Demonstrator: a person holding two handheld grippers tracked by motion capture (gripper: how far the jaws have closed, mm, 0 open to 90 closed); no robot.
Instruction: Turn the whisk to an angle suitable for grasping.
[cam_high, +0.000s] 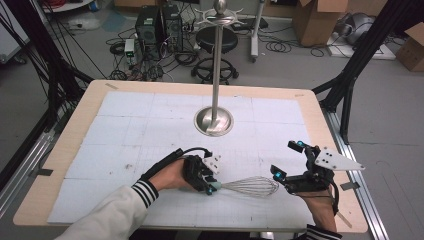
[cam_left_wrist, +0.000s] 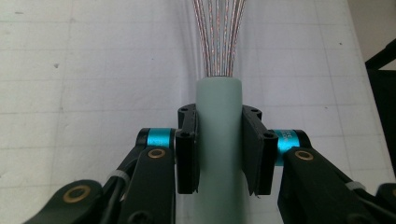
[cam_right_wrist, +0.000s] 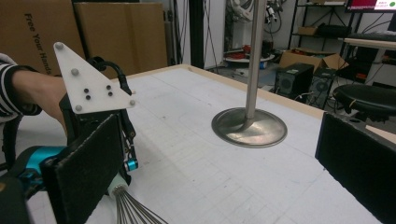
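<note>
Pale green handle of the whisk (cam_high: 248, 186) sits clamped between the pads of the left tool (cam_high: 212, 188); in the left gripper view both pads (cam_left_wrist: 187, 154) press flat on the handle's sides. Long axis of the whisk runs straight out from the left tool's jaws: handle inside them, wire balloon pointing away, toward the right tool (cam_high: 286, 165). Whisk lies low over the white gridded mat of the table (cam_high: 90, 105), roughly level; contact with the mat cannot be told.

Right tool stands open, jaws wide apart, nothing between them; the balloon's tip ends just short of its nearer jaw.

Steel stand (cam_high: 215, 75) with round base rises beyond both tools, well apart from the whisk. Near table edge lies close behind both tools. Bare mat stretches ahead of the left tool and off to its outer side. Right tool sits near the table's right edge.
</note>
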